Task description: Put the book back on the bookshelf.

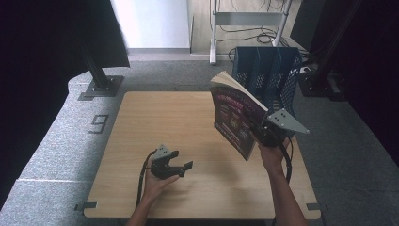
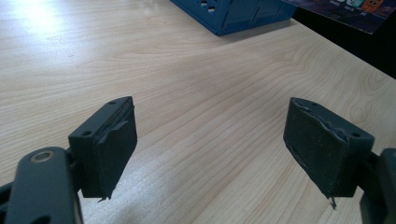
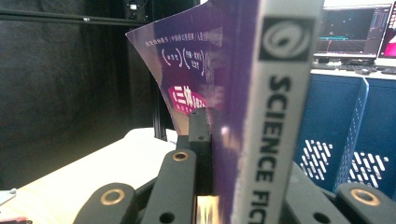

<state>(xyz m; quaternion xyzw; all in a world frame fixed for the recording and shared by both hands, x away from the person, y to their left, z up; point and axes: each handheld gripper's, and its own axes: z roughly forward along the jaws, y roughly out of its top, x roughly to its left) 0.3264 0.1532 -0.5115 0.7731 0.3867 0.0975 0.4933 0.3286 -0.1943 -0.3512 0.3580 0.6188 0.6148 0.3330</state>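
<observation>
The right gripper [image 1: 263,129] has its fingers closed tight on the purple book [image 1: 235,115], held up in the air near the blue rack [image 1: 268,75] at the surface's far right corner, not yet inside, while the left gripper [image 1: 181,167] waits open and empty.

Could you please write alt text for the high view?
The right gripper holds a purple paperback book tilted above a light wooden table, before a blue mesh file rack. The left gripper rests open.

A purple paperback book [image 1: 235,117] is standing tilted in the air, right of centre, pages fanning upward.
</observation>
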